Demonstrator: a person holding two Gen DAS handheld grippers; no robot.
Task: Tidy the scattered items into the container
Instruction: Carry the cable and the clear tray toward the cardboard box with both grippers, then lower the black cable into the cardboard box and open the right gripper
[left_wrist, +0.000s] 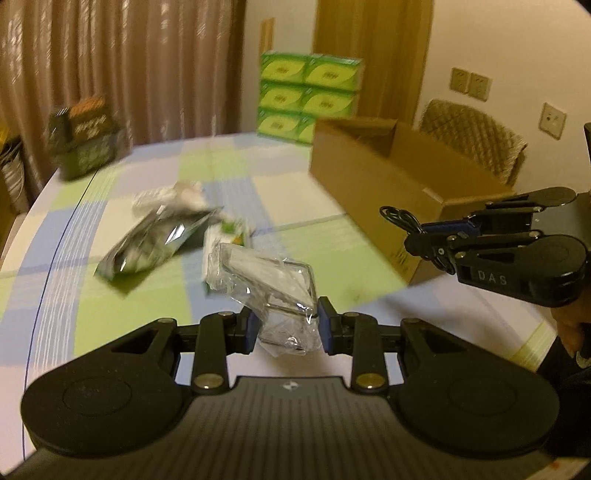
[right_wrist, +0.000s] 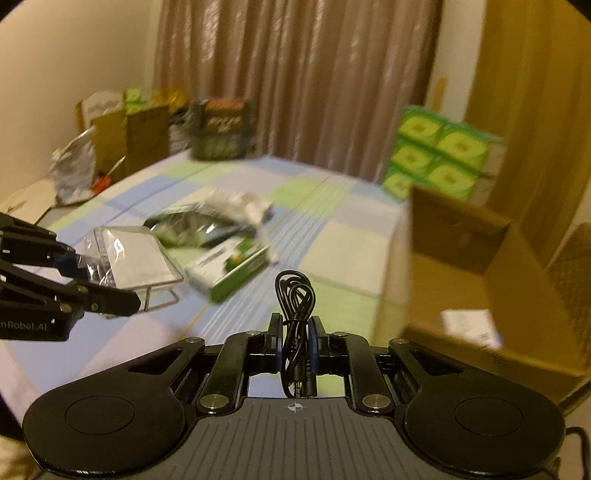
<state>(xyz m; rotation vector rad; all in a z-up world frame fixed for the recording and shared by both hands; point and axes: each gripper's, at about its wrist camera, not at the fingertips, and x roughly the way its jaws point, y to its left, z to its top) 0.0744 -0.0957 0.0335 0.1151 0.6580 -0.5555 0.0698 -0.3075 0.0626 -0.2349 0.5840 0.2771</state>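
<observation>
A coiled black cable (right_wrist: 295, 314) is pinched between the closed fingers of the right gripper (right_wrist: 294, 341), its loops standing above the pads and its plugs hanging below; the bundle is held only at its waist, so a loop could be shaken loose or snagged on the wall of the cardboard box (right_wrist: 480, 280) if the gripper is swung in low. A clear plastic-wrapped packet (left_wrist: 273, 280) is clamped in the left gripper (left_wrist: 286, 328) by its crinkled wrap, and slippage is judged likely because the film is slick. The open box is seen just to the right of both grippers, near the cable. On the checked tablecloth (left_wrist: 110, 317) beyond, a silver foil pouch (left_wrist: 147, 243) and a green-and-white carton (right_wrist: 232, 269) remain, well apart from the box.
</observation>
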